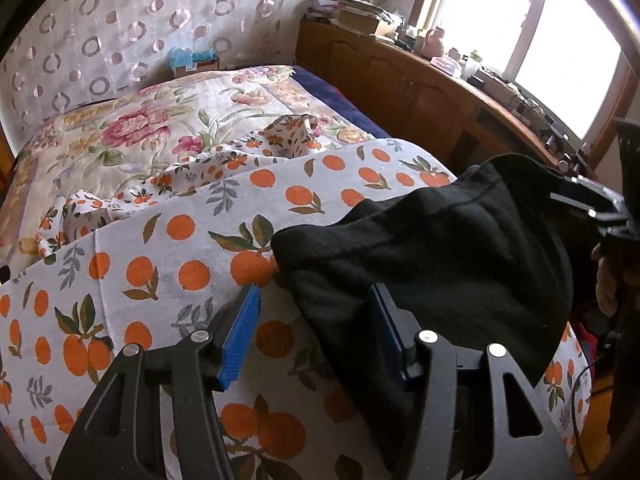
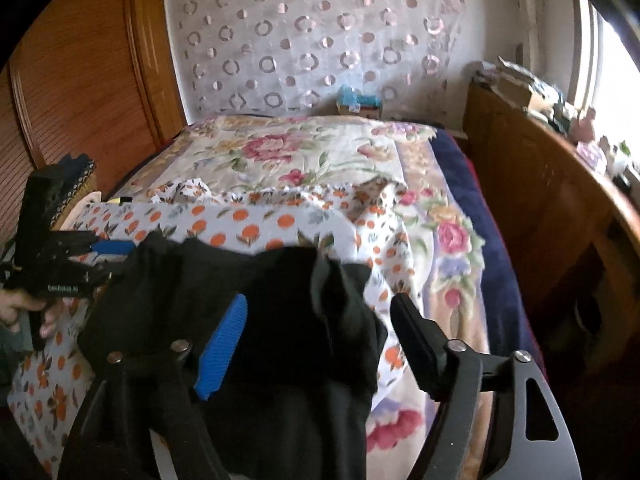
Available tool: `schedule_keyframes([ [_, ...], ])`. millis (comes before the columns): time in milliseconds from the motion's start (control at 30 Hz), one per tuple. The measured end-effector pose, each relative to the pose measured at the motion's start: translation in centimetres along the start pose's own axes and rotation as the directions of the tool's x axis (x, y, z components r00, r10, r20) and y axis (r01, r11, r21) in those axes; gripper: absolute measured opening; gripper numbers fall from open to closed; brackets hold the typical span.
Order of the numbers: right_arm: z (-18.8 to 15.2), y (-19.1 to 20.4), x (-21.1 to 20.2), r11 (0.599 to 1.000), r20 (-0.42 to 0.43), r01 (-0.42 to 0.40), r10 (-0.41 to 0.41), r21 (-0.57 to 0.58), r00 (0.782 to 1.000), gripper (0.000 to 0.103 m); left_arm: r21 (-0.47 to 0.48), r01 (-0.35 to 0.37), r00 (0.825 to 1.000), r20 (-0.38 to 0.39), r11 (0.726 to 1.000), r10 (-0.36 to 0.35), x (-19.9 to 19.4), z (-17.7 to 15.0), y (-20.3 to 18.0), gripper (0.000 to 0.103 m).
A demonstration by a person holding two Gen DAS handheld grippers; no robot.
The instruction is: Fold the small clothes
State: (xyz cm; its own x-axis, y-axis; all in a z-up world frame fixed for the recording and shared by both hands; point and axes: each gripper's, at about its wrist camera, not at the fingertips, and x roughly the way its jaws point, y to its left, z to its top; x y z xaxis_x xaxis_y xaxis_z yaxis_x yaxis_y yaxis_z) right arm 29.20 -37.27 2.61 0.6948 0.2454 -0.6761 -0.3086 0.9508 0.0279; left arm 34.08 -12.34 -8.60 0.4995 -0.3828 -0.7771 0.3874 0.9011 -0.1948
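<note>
Black gripper frames, blue ribbed pads, silver screws.

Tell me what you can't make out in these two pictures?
- Black garment: its type; it lies bunched, and the left gripper covers its near edge in the left view.
- Same garment in the right view: blurred, lower part behind the right gripper.
- Right gripper in the left view: fingertips cut off at the edge, grip unclear.
- Clutter on the cabinet: too small, washed out by window glare.
</note>
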Motion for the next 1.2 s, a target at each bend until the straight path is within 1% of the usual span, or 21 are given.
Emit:
schedule_keyframes([
  [100,0.0,-0.7,1.1,0.999,-0.054,0.004,-0.002,0.04,0.999,0.079,0.0,0.0,1.0,-0.002,1.0,0.0,0.1,0.0,-0.1,0.057],
  [200,-0.1,-2.2,2.3,0.992,-0.079,-0.054,0.063,0.111,0.995,0.079,-0.002,0.002,1.0,-0.006,1.0,-0.002,0.3,0.0,-0.1,0.057],
  [300,-0.2,-3.2,3.3,0.98,-0.105,-0.117,0.134,0.161,0.985,0.079,-0.003,0.009,1.0,-0.005,1.0,-0.009,0.6,0.0,-0.1,0.057],
  [467,-0.1,-4.6,3.7,0.97,-0.122,-0.151,0.176,0.191,0.977,0.079,-0.008,0.013,1.0,-0.009,1.0,-0.013,1.0,0.0,0.0,0.057],
  [600,0.1,-3.8,4.0,0.971,-0.121,-0.151,0.176,0.187,0.977,0.079,-0.006,0.013,1.0,-0.011,1.0,-0.013,1.2,0.1,0.0,0.057],
  [700,0.0,-2.8,3.8,0.975,-0.112,-0.153,0.173,0.163,0.979,0.066,-0.004,0.022,1.0,-0.011,1.0,-0.022,1.2,0.1,-0.1,0.055],
  [800,-0.2,-1.4,3.4,0.989,-0.099,-0.113,0.123,0.099,0.988,0.051,-0.002,0.025,1.0,-0.011,1.0,-0.025,1.2,0.2,0.0,0.055],
  [833,-0.1,-1.0,3.2,0.99,-0.09,-0.123,0.129,0.076,0.987,0.033,0.001,0.024,1.0,-0.011,1.0,-0.024,1.2,0.3,0.0,0.055],
  [867,-0.1,-0.6,3.0,0.992,-0.089,-0.107,0.113,0.063,0.99,0.027,0.003,0.023,1.0,-0.012,1.0,-0.023,1.3,0.3,0.0,0.055],
  [933,-0.1,0.0,2.8,0.995,-0.082,-0.097,0.098,0.023,0.992,0.02,0.009,0.021,1.0,-0.012,1.0,-0.021,1.4,0.4,0.0,0.055],
  [967,-0.2,0.3,2.7,0.996,-0.078,-0.09,0.09,0.008,0.993,0.019,0.013,0.021,1.0,-0.011,1.0,-0.021,1.4,0.5,-0.1,0.054],
  [1033,-0.5,0.4,2.6,0.996,-0.065,-0.089,0.089,0.006,0.994,0.018,0.011,0.044,0.999,-0.008,0.999,-0.043,1.4,0.5,-0.1,0.045],
  [1067,-0.6,0.3,2.4,0.995,-0.053,-0.097,0.097,0.011,0.994,0.017,0.003,0.083,0.996,-0.014,0.997,-0.083,1.5,0.5,-0.1,0.035],
  [1100,-0.6,0.2,2.1,0.995,-0.038,-0.099,0.1,0.018,0.994,0.017,-0.003,0.097,0.995,-0.017,0.995,-0.097,1.5,0.5,-0.1,0.029],
  [1133,-0.8,0.1,1.8,0.995,-0.02,-0.098,0.098,0.02,0.995,0.016,-0.004,0.1,0.995,-0.016,0.995,-0.1,1.4,0.5,-0.2,0.024],
  [1167,-0.8,0.1,1.4,0.995,0.003,-0.098,0.098,0.024,0.995,0.016,0.003,0.107,0.994,-0.014,0.994,-0.107,1.3,0.5,-0.4,0.013],
  [1200,-0.9,0.0,1.0,0.995,0.023,-0.101,0.1,0.027,0.995,0.016,0.006,0.107,0.994,-0.007,0.994,-0.107,1.0,0.5,-0.6,0.011],
])
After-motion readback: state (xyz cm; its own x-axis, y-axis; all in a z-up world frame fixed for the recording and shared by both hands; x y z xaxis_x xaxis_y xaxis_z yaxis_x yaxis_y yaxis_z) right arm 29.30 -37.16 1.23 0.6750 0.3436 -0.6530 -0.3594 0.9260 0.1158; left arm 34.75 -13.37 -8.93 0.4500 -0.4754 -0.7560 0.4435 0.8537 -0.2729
